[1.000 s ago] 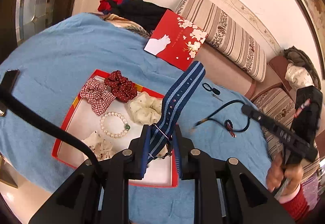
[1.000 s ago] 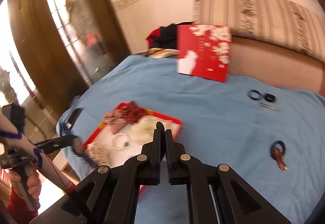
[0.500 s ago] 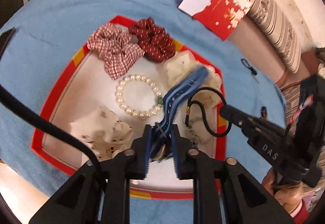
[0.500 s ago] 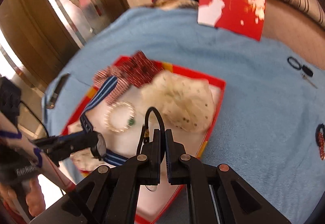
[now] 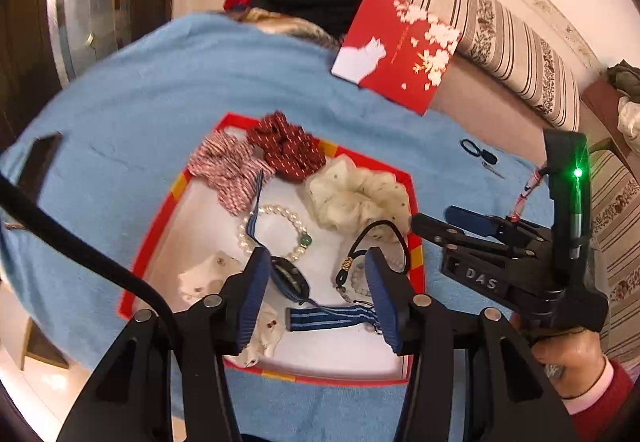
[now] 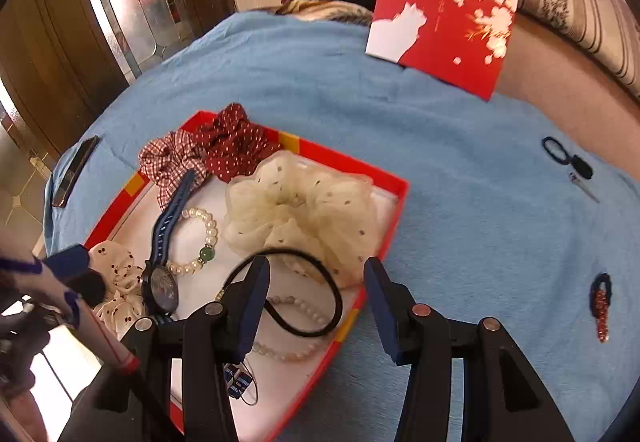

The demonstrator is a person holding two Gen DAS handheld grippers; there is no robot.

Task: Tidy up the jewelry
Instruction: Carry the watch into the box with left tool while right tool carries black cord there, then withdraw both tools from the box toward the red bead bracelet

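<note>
Left gripper (image 5: 316, 294) jaws opening, nothing pinched; the watch (image 5: 290, 280) lies in the red tray (image 5: 172, 197) between and just beyond them, dial beside the left pad, 1 striped strap end flat across the tray floor, the other running up toward the checked scrunchie (image 5: 228, 171). Right gripper (image 6: 316, 296) jaws also opening, pads off everything; the black hair tie (image 6: 308, 294) lies looped on the tray floor between them, over a pale bead bracelet (image 6: 292, 326).

Outward within the tray: pearl bracelet (image 5: 276, 232) just past the watch dial; cream scrunchie (image 5: 356, 197) at the far right corner; dark red scrunchie (image 5: 286, 147) at the far edge beside the checked 1; spotted white scrunchie (image 5: 208, 278) near the left wall. Outside the tray on the blue cloth (image 6: 460, 169): red beaded piece (image 6: 600, 306) well to the right, dark ring with a small pin (image 6: 568, 161) further back, red card (image 6: 444, 17) at the far side.

Handling, my read: watch is the only rigid, scratchable item; take it by the strap next to the case, not the glass; strap is limp and will trail. Hair tie is light and springy; pinch 1 side of the loop. Beaded piece is small, slippery; grip across the beads, not the cord.
</note>
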